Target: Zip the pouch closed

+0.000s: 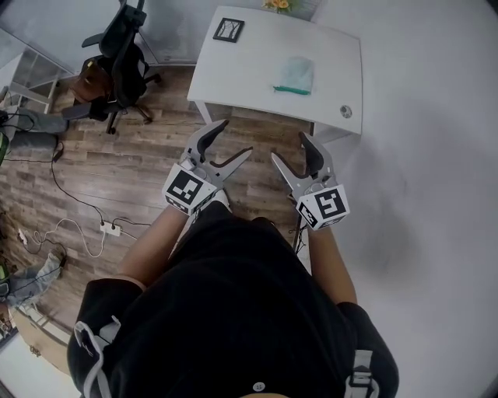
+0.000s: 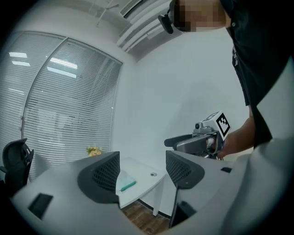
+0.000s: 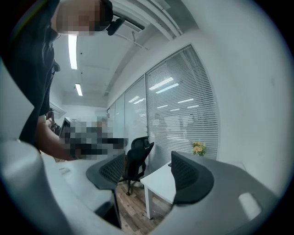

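A pale clear pouch (image 1: 295, 75) with a green zipper strip along its near edge lies on the white table (image 1: 257, 70), right of centre. In the left gripper view the pouch (image 2: 125, 181) shows between the jaws, far off. My left gripper (image 1: 231, 141) and right gripper (image 1: 292, 149) hang in the air well short of the table's near edge, above the wooden floor. Both stand open with nothing between their jaws. In the right gripper view only the table corner (image 3: 158, 183) shows; the pouch is out of sight.
A black office chair (image 1: 120, 58) stands left of the table. A small dark framed item (image 1: 229, 29) and yellow flowers (image 1: 277, 5) sit at the table's far edge, and a round metal cap (image 1: 346, 112) at its near right corner. Cables and a power strip (image 1: 110, 228) lie on the floor.
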{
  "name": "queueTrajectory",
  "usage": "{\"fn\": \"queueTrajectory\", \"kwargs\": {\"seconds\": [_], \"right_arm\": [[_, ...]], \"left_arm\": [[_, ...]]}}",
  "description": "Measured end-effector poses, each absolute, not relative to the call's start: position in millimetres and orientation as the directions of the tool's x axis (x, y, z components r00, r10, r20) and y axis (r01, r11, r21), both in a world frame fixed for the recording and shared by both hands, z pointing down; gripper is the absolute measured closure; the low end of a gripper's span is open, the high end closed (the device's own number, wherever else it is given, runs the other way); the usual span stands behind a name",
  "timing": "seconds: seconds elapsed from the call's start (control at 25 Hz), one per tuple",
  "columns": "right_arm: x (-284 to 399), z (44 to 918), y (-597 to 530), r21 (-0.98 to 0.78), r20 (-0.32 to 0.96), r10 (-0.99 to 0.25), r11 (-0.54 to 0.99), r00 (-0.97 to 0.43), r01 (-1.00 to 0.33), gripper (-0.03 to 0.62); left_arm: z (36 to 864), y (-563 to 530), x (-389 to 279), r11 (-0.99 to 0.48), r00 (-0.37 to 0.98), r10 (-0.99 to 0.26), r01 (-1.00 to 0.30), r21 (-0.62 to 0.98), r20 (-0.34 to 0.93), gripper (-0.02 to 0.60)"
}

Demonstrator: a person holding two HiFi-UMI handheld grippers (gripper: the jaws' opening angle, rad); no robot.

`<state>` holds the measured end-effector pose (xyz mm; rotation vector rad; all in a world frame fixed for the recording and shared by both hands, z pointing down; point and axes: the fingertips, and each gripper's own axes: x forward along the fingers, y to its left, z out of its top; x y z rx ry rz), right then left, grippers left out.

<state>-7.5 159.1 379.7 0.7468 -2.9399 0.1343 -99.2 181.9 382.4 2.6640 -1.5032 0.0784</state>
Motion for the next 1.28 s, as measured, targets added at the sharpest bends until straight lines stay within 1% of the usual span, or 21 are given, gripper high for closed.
{"fn": "queueTrajectory", "kwargs": {"seconds": [0.16, 0.4, 0.64, 0.84, 1.28], "right_arm": [[-34, 379, 145, -0.064, 0.132, -0.499, 0.858, -0.856, -0.51, 0.275], [-54, 387, 127, -0.061, 0.153, -0.531, 0.837, -0.833, -0.544, 0.275], [-43, 399, 91, -0.059, 0.175, -0.537, 0.831, -0.825, -0.554, 0.275], [-43, 403, 43, -0.081, 0.162, -0.53, 0.833, -0.832, -0.547, 0.275], [-16, 405, -78, -0.088, 0.157, -0.461, 0.874, -0.873, -0.478, 0.275]], "left_arm": [[388, 163, -123, -0.549, 0.552, -0.829, -0.834, 0.06, 0.09, 0.279], [396, 134, -141, -0.59, 0.595, -0.799, -0.804, 0.079, 0.091, 0.279], [406, 98, -135, -0.601, 0.607, -0.788, -0.794, 0.085, 0.104, 0.279], [409, 57, -137, -0.587, 0.591, -0.798, -0.806, 0.074, 0.119, 0.279], [400, -57, -102, -0.543, 0.545, -0.827, -0.838, 0.053, 0.14, 0.281]]}}
